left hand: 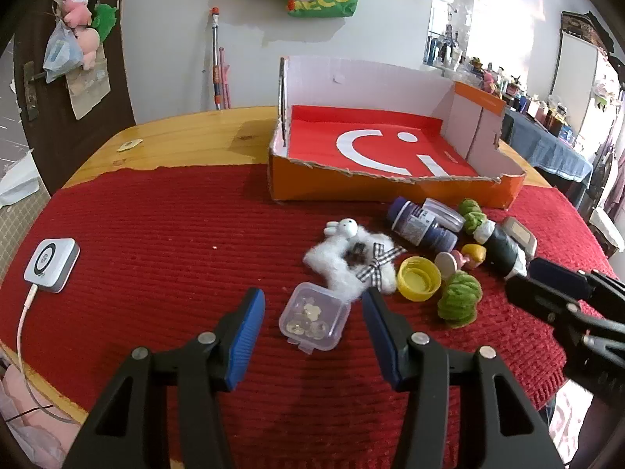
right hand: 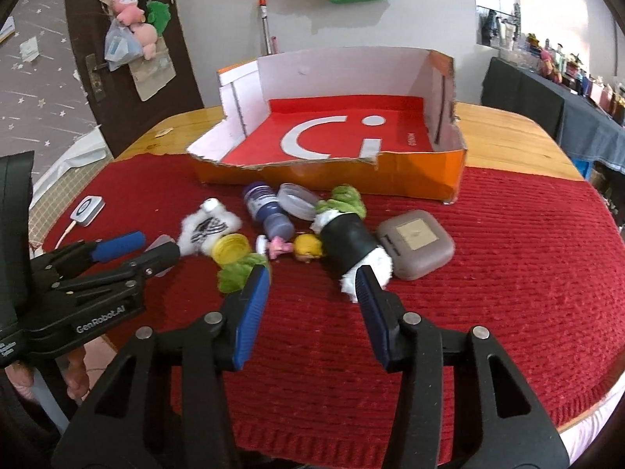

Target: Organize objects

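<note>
My left gripper [left hand: 312, 299] hangs low over the red knitted mat [left hand: 156, 234], jaws open on either side of a small clear plastic box [left hand: 314, 318]; the pads stand apart from its walls. Beyond it lie a white fluffy toy [left hand: 340, 262] with a checked bow, a yellow cap [left hand: 418, 277], green knitted pieces [left hand: 459, 299], a purple bottle [left hand: 420, 226] and a black roll [left hand: 502, 248]. My right gripper [right hand: 312, 273] is open with only mat between its pads; the black roll [right hand: 347, 240] with white fluff lies just ahead of its right finger. The orange cardboard box [right hand: 414, 176] stands behind, nothing inside.
A grey hinged case [right hand: 416, 244] lies right of the black roll. A small doll [right hand: 308, 248] and a clear lid [right hand: 297, 201] sit in the pile. A white charger puck [left hand: 50, 264] with cable rests at the mat's left edge. Bare wooden table [left hand: 187, 136] surrounds the mat.
</note>
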Available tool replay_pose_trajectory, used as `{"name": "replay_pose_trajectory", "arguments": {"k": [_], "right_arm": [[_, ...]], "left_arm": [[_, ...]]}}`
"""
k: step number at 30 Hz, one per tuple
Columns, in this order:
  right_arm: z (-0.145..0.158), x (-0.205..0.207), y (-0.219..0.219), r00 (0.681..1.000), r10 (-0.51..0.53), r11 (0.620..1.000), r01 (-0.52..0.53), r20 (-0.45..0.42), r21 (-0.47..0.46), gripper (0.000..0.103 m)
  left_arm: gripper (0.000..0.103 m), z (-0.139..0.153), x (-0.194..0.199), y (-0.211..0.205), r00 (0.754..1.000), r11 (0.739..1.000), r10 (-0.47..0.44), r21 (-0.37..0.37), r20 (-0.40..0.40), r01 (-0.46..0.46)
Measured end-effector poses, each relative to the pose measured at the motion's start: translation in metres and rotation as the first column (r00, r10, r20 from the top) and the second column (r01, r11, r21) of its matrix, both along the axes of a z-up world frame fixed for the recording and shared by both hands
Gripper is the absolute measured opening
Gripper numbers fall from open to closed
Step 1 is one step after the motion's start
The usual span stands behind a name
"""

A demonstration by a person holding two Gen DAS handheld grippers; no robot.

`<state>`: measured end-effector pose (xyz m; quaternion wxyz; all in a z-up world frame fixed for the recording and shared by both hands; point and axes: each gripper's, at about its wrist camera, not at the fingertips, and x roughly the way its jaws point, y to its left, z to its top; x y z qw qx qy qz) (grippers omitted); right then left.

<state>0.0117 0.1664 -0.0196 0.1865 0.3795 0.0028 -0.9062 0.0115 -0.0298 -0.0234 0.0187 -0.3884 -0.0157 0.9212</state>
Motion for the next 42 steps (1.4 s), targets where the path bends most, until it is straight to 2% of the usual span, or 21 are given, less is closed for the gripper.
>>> {"name": "replay_pose_trajectory", "arguments": {"k": [11, 27, 30, 32, 33, 36, 42], "right_arm": [[-0.013, 0.0, -0.032, 0.996, 0.088, 0.996, -0.089, 0.034, 0.006, 0.045], [-0.027, -0.012, -0.038, 0.994, 0.091, 0.996, -0.092, 0.063, 0.016, 0.045], [-0.027, -0.014, -0.039, 0.994, 0.091, 0.996, -0.092, 0.062, 0.014, 0.04], [-0.027, -0.015, -0.039, 0.994, 0.092, 0.996, -0.093, 0.062, 0.012, 0.036], [-0.027, -0.015, -0.039, 0.994, 0.091, 0.996, -0.092, 0.061, 0.01, 0.033], [-0.027, -0.015, -0.039, 0.994, 0.091, 0.996, -0.092, 0.058, 0.013, 0.032], [-0.027, -0.015, -0.039, 0.994, 0.093, 0.996, -0.094, 0.058, 0.011, 0.031]], "left_arm": [[0.055, -0.003, 0.001, -0.009, 1.0, 1.0, 0.002, 0.001, 0.011, -0.002], [0.055, -0.013, -0.006, -0.009, 0.999, 1.0, -0.019, 0.018, 0.039, 0.018], [0.055, -0.014, -0.007, -0.009, 0.999, 1.0, -0.019, 0.019, 0.039, 0.019], [0.053, -0.014, -0.007, -0.009, 0.999, 1.0, -0.02, 0.019, 0.039, 0.02], [0.049, -0.014, -0.007, -0.009, 0.999, 1.0, -0.022, 0.021, 0.039, 0.021], [0.038, -0.013, -0.008, -0.009, 0.999, 0.999, -0.022, 0.028, 0.038, 0.021], [0.038, -0.013, -0.009, -0.009, 0.999, 0.999, -0.023, 0.032, 0.037, 0.022]]}}
